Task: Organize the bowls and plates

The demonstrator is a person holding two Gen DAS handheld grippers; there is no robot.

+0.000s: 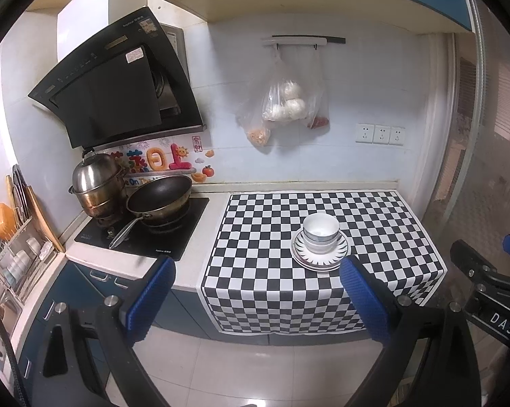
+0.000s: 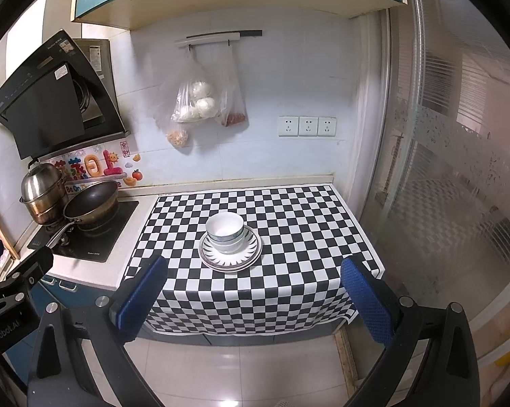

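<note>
White bowls sit nested on a stack of plates with black ray patterns, on a black-and-white checkered cloth. The same bowls and plates show in the right wrist view on the cloth. My left gripper is open and empty, held back from the counter's front edge. My right gripper is open and empty, also in front of the counter, with the stack beyond and between its fingers.
A stove at the left holds a wok and a steel steamer pot. A dish rack with bowls stands far left. Plastic bags hang on the wall. A glass door is at the right.
</note>
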